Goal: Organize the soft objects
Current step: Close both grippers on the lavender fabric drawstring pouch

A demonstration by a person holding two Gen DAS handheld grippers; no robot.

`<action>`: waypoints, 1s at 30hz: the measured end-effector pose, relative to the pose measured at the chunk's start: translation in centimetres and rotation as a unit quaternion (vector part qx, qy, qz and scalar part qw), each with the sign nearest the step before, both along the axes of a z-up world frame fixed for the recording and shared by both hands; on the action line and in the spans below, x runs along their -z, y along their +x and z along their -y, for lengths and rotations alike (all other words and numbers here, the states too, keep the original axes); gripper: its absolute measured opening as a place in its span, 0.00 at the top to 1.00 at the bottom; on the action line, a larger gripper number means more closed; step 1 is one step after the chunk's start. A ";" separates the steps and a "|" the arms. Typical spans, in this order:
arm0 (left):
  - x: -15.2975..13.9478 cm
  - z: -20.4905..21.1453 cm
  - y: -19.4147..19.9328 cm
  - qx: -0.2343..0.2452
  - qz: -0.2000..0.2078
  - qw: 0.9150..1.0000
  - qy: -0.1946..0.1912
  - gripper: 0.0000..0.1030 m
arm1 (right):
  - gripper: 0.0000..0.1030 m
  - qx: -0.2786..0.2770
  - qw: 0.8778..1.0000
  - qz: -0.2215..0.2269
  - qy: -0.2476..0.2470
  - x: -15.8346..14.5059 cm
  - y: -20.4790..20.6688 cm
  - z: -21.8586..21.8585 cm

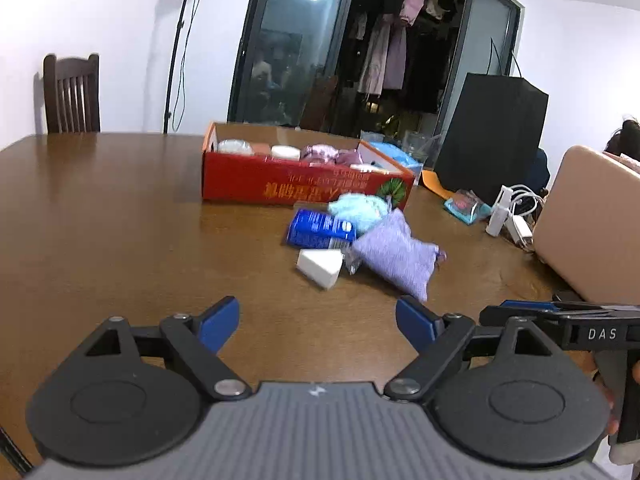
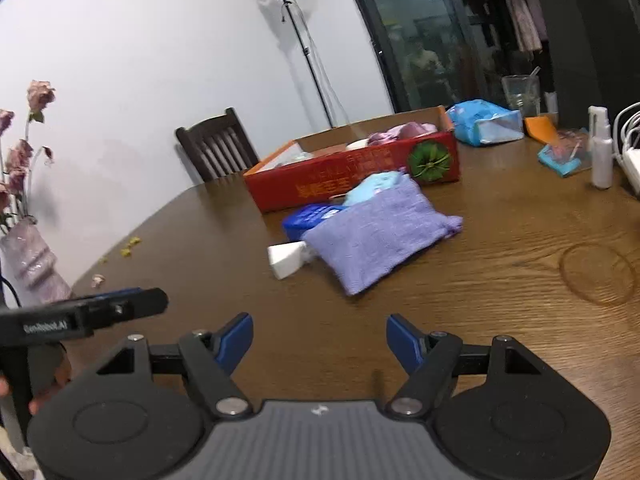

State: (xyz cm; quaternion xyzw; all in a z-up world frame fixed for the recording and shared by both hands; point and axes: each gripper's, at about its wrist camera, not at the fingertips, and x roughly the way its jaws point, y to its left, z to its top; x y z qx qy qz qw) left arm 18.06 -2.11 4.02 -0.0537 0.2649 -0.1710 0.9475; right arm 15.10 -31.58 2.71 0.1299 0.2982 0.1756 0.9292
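Both tools hang over bare wood with nothing between their fingers: the left gripper (image 1: pixel 318 322) has its blue-padded jaws spread wide, and the right gripper (image 2: pixel 320 340) likewise stands apart and empty. The soft things left to sort lie in a tight cluster on the brown wooden table (image 1: pixel 120 220), just in front of the long red cardboard box (image 1: pixel 280 184) that already holds several pale and pink soft items. Nearest is a knitted lilac pouch (image 2: pixel 376 232), overlapping a glossy blue tissue packet (image 1: pixel 320 230), with a fluffy light-blue bundle (image 1: pixel 360 208) behind against the box wall and a white wedge-shaped sponge (image 1: pixel 320 268) touching the pouch's corner. The crowding is the main hazard: fingers closing on the pouch could catch the packet beneath or nudge the sponge away. A limp pouch pinched at one edge may sag and slip. With two grippers aimed at one pile, they could also collide.
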 end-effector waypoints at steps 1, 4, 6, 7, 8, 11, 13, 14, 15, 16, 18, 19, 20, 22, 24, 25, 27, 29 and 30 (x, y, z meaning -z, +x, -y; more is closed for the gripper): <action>-0.2 0.3 0.4 0.003 0.003 1.000 -0.001 0.16 | 0.29 0.010 1.000 0.006 -0.003 -0.3 0.1 0.2; -0.1 1.5 1.8 0.020 -0.009 0.999 -0.024 0.16 | 0.29 0.032 0.999 0.026 0.006 -0.7 1.1 1.4; 0.6 2.9 3.7 0.043 -0.038 0.997 -0.056 0.20 | 0.29 0.037 0.999 0.029 0.014 -0.3 2.8 2.2; 1.1 3.8 4.8 0.054 -0.058 0.994 -0.072 0.21 | 0.29 0.047 0.998 0.025 0.014 0.0 4.3 2.7; 1.5 4.7 5.6 0.061 -0.072 0.992 -0.079 0.24 | 0.28 0.057 0.998 0.024 0.012 0.2 5.7 2.9; 2.1 7.4 7.8 0.066 -0.071 0.991 -0.089 0.27 | 0.28 0.059 0.998 0.021 0.003 0.3 10.6 3.3; 2.8 9.1 9.6 0.064 -0.082 0.990 -0.092 0.27 | 0.28 0.058 0.998 0.020 -0.010 0.3 13.9 3.4; 3.3 9.7 10.5 0.060 -0.096 0.989 -0.093 0.27 | 0.30 0.054 0.998 0.014 -0.018 0.5 15.5 3.4; 3.7 10.2 11.2 0.055 -0.107 0.989 -0.092 0.27 | 0.30 0.055 0.998 0.007 -0.025 0.9 17.0 3.3; 4.2 10.5 11.8 0.051 -0.113 0.988 -0.091 0.27 | 0.30 0.057 0.998 -0.001 -0.035 1.3 18.4 3.3; 4.8 10.6 12.5 0.044 -0.118 0.987 -0.096 0.33 | 0.34 0.051 0.997 -0.020 -0.047 2.0 20.0 3.2; 5.1 10.5 12.7 0.044 -0.119 0.986 -0.106 0.35 | 0.35 0.044 0.998 -0.025 -0.044 2.5 20.3 3.1; 5.3 10.2 12.9 0.045 -0.120 0.985 -0.114 0.42 | 0.38 0.036 0.998 -0.029 -0.039 2.9 20.6 3.1; 5.7 10.1 13.2 0.043 -0.126 0.984 -0.117 0.62 | 0.45 0.026 0.999 -0.031 -0.033 3.6 20.6 3.1; 5.7 10.1 13.1 0.045 -0.123 0.985 -0.114 0.66 | 0.65 0.021 0.999 -0.032 -0.036 3.7 20.2 3.0; 5.5 10.1 12.7 0.054 -0.118 0.985 -0.110 0.67 | 0.72 0.021 0.998 -0.037 -0.041 3.6 19.9 2.9; 4.8 10.2 11.4 0.079 -0.104 0.987 -0.093 0.68 | 0.82 0.019 0.998 -0.044 -0.045 3.5 18.7 2.9; 4.0 10.3 9.3 0.114 -0.084 0.988 -0.068 0.68 | 0.83 0.031 0.998 -0.044 -0.035 3.5 16.3 3.2; 3.7 10.3 8.0 0.131 -0.080 0.987 -0.057 0.67 | 0.83 0.034 0.998 -0.042 -0.030 3.5 14.6 3.4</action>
